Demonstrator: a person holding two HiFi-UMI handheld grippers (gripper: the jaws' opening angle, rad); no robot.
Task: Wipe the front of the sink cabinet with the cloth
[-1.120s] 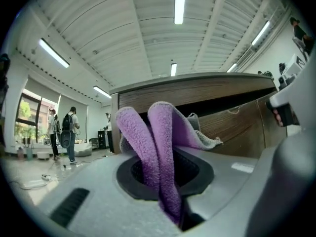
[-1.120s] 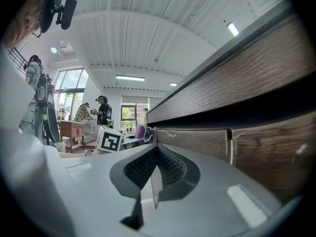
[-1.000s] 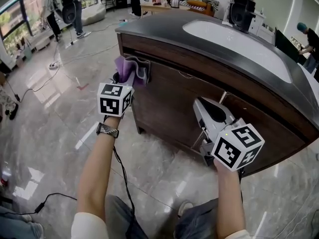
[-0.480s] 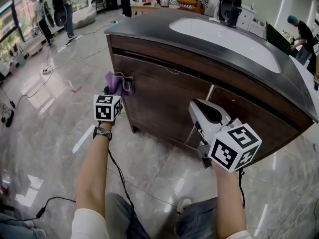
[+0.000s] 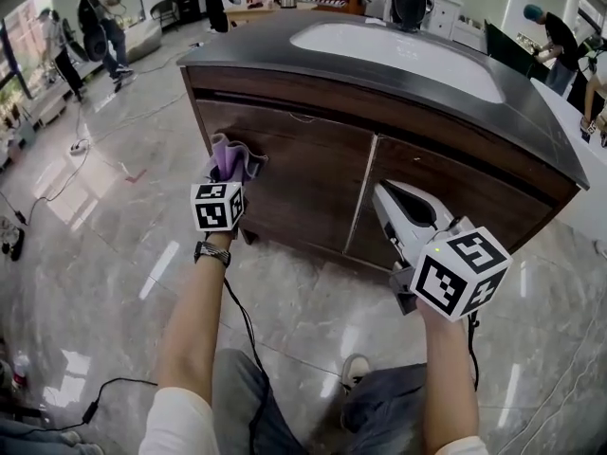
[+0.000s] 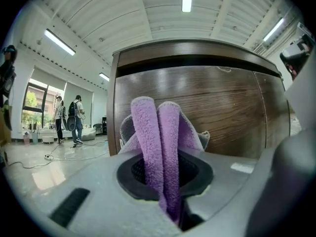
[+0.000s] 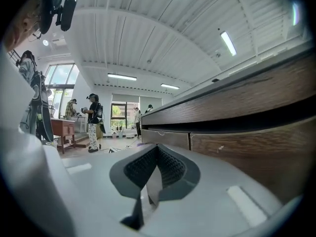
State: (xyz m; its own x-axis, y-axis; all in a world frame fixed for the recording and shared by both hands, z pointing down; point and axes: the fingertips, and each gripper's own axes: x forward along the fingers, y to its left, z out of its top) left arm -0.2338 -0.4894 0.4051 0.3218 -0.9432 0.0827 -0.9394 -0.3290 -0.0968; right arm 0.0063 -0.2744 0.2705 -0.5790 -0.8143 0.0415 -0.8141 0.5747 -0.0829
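Purple terry cloth (image 5: 234, 154) is standing up out of the left tongs (image 5: 228, 180), which are clenching it in a doubled fold; the left gripper view is showing the two plush ridges of the cloth (image 6: 158, 142) rising side by side from between the pads of the left tongs (image 6: 165, 181). Straight ahead of that fold, the dark wood front of the sink cabinet (image 5: 313, 183) is filling the view, so the cloth is lying between the tongs and the left door, up near that door's top left corner. Whether the pile is already pressing on the wood or hanging just shy of it is not showing clearly in either view. The cabinet front is running long from left to right under the dark surface (image 5: 531, 126), with the seam (image 5: 360, 192) between the two doors lying off to the right of the cloth, so a wiping stroke is likely calling for a push forward into the wood and then a sweep rightward along that long axis. The right tongs (image 5: 387, 200) are sitting clenched on nothing, pads meeting in the right gripper view (image 7: 150, 177), and are pointing at the lower part of the right door (image 5: 455, 197). The left hand is the nearer one to the work, being the one carrying the cloth.
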